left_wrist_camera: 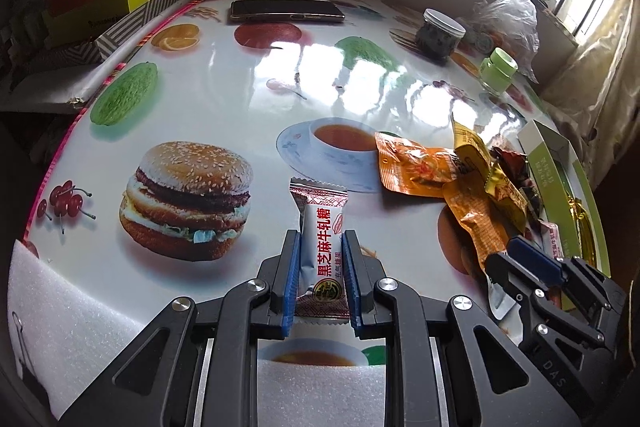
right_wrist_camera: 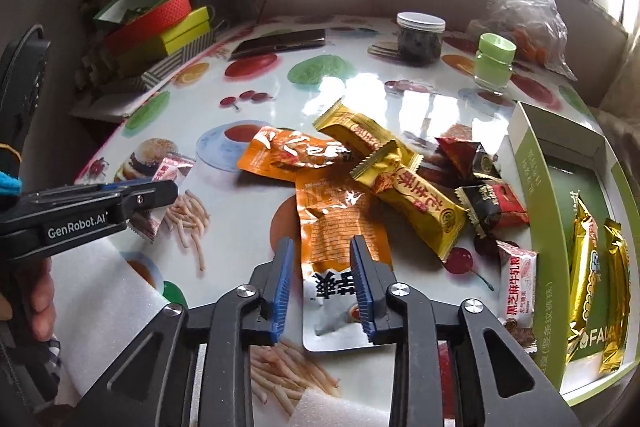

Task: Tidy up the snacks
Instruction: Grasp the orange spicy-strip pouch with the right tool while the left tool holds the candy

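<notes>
We are holding a white nougat packet in the left hand-held gripper, whose blue pads are closed against the packet's two long sides; the packet's long axis is running straight forward along the fingers, with its far crimped end projecting past the fingertips above the bench. The right hand-held gripper is standing partly open with nothing clamped: its jaws are straddling the near end of an orange sachet that is lying flat on the bench, long axis also running fore and aft between the fingers. Just beyond that sachet we are seeing the loose pile: a second orange sachet, two yellow bars lying crosswise, and dark red sweets. A second white nougat packet is lying at the right, just beside the green box, which already contains gold packets. We judge this box to be the receptacle; it is lying to the right of both grippers, and the right hand-held gripper is the nearer one. Farther back are standing a dark jar and a green-capped bottle.
</notes>
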